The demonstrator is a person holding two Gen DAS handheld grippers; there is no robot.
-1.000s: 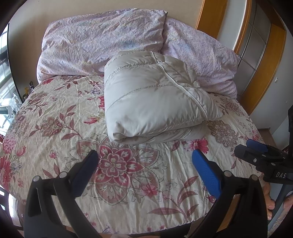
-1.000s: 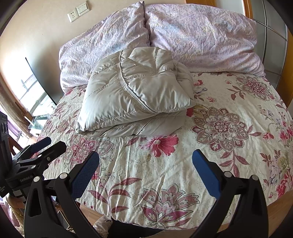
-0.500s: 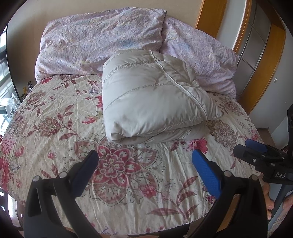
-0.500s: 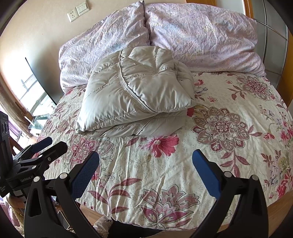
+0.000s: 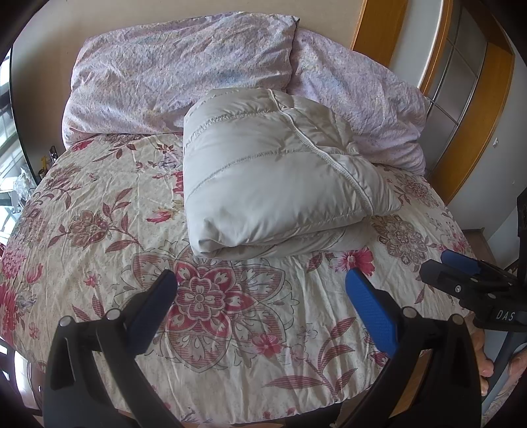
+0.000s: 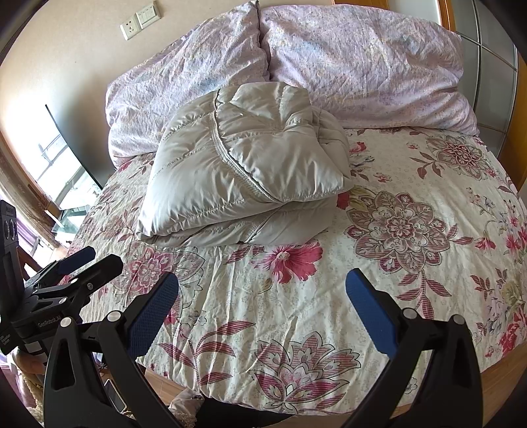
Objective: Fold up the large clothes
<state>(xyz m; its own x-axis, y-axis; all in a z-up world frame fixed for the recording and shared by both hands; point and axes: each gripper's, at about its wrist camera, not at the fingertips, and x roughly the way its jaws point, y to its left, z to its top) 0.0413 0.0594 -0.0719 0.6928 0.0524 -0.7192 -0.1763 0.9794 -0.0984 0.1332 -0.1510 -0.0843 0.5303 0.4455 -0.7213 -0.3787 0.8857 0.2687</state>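
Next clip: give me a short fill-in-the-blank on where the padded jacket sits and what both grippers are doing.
1. The grey padded jacket lies ____ into a bundle on the floral bedspread.
2. Its far edge rests against the two lilac ____.
3. The left gripper and right gripper are both ____, holding nothing.

Missing words: folded; pillows; open

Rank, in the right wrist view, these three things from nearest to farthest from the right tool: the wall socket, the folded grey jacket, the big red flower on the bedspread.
From the right tool:
1. Red flower, printed on the bedspread just ahead of the tool.
2. Folded grey jacket, mid-bed, slightly to the left.
3. Wall socket, on the wall, upper left, behind the pillows.
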